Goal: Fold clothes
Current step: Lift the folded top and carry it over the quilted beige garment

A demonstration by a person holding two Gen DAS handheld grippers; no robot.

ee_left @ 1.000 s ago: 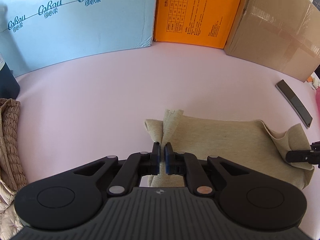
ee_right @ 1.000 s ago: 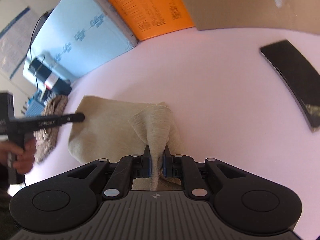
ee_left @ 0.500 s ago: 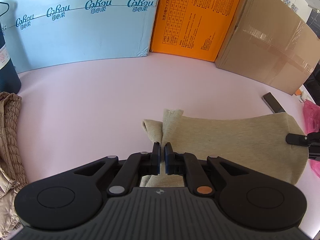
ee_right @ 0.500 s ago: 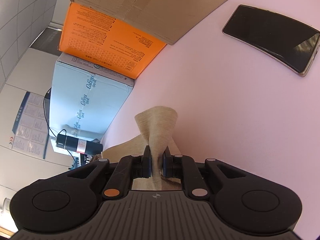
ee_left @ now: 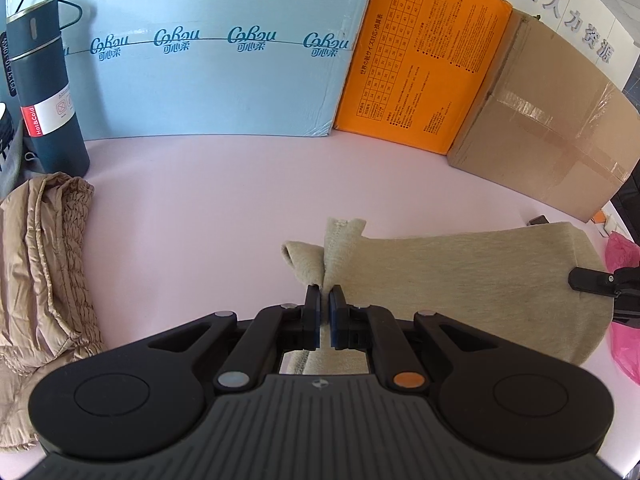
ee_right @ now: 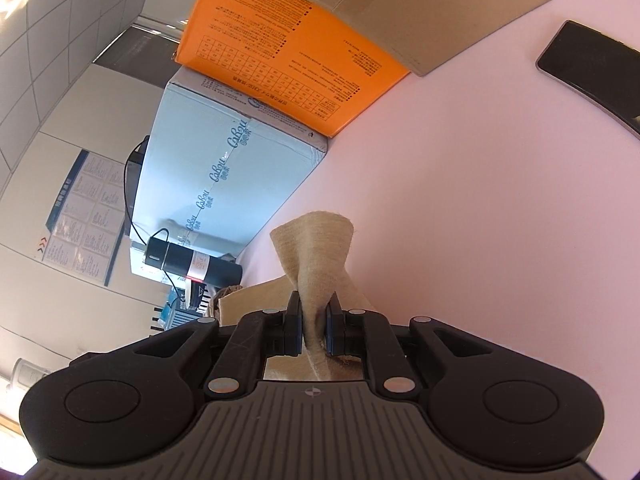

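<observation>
I've got the pink counter (ee_left: 200, 208) ahead of both tools, w/ blue box (ee_left: 208, 72), orange box (ee_left: 420, 64) and brown carton (ee_left: 552, 128) along its far edge. Beige garment (ee_left: 460, 272) is stretched between tools, prob. lifted off the counter, hard to tell. Tan jacket (ee_left: 44, 264) left of left tool (ee_left: 324, 312), which is clamped on garment's edge. Right tool (ee_right: 312, 330) pinches its other corner. Phone (ee_right: 592, 68) far right.
</observation>
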